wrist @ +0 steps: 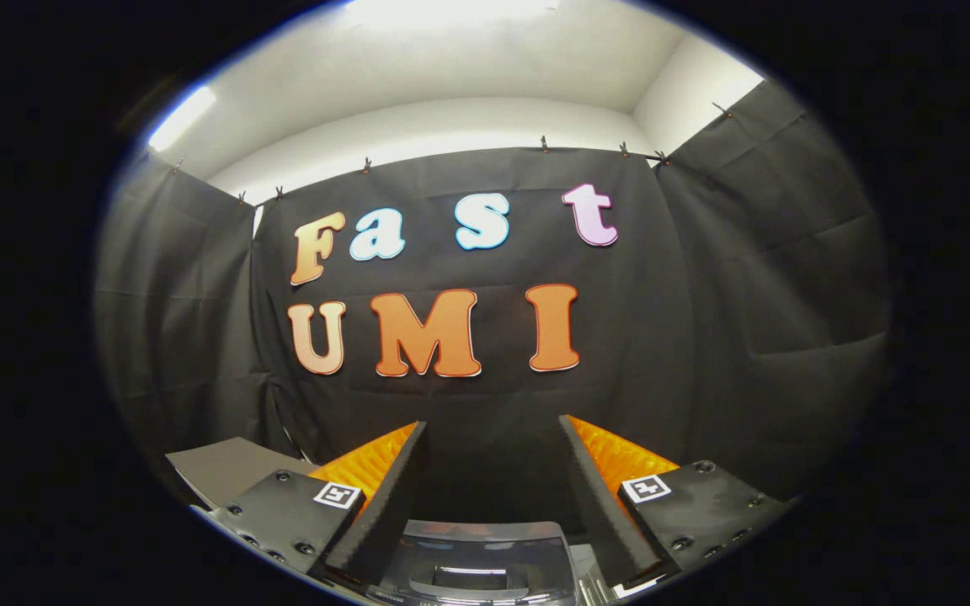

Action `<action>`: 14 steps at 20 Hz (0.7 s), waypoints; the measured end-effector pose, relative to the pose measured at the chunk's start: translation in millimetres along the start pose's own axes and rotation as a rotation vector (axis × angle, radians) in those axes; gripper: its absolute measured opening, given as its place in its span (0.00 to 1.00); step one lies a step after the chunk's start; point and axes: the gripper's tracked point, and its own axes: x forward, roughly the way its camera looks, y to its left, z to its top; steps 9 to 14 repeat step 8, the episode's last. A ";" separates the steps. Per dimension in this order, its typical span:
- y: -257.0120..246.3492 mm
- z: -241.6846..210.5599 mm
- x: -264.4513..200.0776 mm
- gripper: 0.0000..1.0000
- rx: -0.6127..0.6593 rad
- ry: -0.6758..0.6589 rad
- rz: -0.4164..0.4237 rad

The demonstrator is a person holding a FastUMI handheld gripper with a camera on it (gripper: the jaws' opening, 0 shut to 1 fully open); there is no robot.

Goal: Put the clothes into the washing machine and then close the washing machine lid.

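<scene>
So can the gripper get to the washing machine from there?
Probably yes. The gripper is open, holding nothing, and the washing machine sits just below, between its fingers, with nothing in between. It points at the wall, so it must tip down.

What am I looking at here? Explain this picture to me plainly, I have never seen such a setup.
This is the view of a camera mounted on a handheld two-finger gripper; a person carries it, there is no robot arm. The camera looks forward along the two fingers, which rise from the bottom of the view. They stand apart, open, with nothing held between them. Between and just below the fingers shows the top of a dark glossy appliance, probably the washing machine with its lid; too little of it shows to tell if the lid is open. Beside the left finger lies a flat grey panel. Beyond the fingers hangs the booth's black cloth wall, with a white ceiling above.
</scene>
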 end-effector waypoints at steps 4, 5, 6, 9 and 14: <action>-2.6 -4.3 -8.8 0.97 0.009 0.002 -0.006; -3.2 -4.4 -8.7 0.97 0.011 0.002 -0.008; -2.9 -5.9 -8.2 0.97 0.014 0.002 -0.008; -2.1 -7.6 -6.8 0.97 0.021 0.002 -0.008; -2.1 -7.6 -6.8 0.97 0.021 0.002 -0.008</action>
